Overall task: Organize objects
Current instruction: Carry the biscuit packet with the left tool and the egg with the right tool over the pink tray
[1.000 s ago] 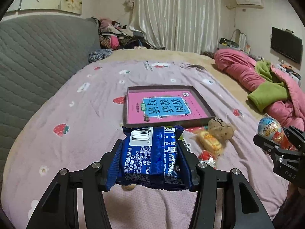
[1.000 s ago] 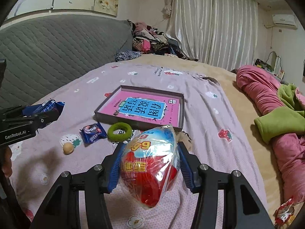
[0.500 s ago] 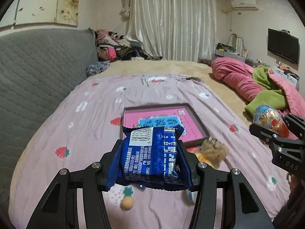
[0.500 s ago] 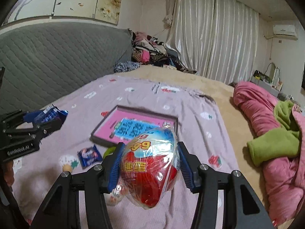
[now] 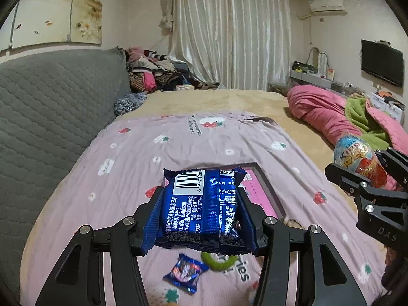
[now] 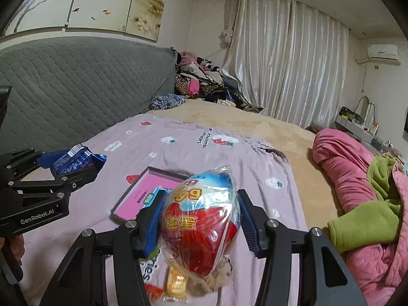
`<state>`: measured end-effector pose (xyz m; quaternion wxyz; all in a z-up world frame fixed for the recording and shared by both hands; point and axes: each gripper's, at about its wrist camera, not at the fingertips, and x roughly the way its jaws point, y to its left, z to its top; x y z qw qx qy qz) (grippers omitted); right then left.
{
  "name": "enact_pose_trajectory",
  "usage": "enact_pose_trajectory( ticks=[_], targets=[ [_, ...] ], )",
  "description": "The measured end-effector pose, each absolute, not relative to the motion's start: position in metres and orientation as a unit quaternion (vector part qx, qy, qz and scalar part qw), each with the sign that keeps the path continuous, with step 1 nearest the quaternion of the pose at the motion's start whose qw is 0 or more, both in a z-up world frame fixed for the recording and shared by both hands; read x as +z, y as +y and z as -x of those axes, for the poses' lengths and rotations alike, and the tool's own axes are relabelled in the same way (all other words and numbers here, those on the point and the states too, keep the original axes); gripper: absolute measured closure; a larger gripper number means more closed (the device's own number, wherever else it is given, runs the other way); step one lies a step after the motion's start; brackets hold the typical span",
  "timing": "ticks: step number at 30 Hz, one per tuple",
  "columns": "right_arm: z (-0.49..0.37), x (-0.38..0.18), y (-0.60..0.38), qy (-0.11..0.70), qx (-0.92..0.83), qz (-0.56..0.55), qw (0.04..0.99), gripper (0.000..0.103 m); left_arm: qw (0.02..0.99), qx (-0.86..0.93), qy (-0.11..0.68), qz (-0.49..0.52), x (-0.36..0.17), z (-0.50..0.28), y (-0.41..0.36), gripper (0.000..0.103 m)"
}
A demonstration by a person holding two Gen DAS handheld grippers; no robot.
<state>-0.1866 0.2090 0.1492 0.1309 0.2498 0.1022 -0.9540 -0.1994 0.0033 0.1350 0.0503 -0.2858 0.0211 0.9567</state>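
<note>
My left gripper (image 5: 201, 204) is shut on a blue biscuit packet (image 5: 201, 204) and holds it above the bed; it also shows at the left of the right wrist view (image 6: 74, 162). My right gripper (image 6: 199, 219) is shut on a wrapped egg-shaped toy (image 6: 201, 219), red and blue, also seen at the right of the left wrist view (image 5: 357, 158). A pink book in a dark tray (image 5: 257, 186) (image 6: 145, 191) lies on the lilac sheet below. A small blue sweet packet (image 5: 185, 272) and a green ring (image 5: 219, 261) lie near the front.
A yellow snack (image 6: 176, 283) and a beige fluffy ball (image 6: 219, 272) lie under the right gripper. A grey quilted headboard (image 5: 51, 112) runs along the left. Pink and green bedding (image 6: 362, 191) is heaped at the right. Clothes pile at the back.
Both grippers have risen and tilted up with their loads still held. The tray and the loose items on the sheet now sit lower in both views.
</note>
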Motion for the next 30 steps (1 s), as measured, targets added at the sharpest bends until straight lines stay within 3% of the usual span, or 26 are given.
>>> enact_pose_trajectory(
  ticks=[13,30],
  targets=[
    [0.260,0.137,0.210,0.095,-0.954,-0.247,0.142,0.049,0.025,0.957,0.018,0.289,0.120,0.295,0.004,0.047],
    [0.360,0.045,0.209,0.074,-0.945,-0.272,0.167,0.049,-0.011,0.949,-0.008,0.315,0.003,0.393,0.012,0.047]
  ],
)
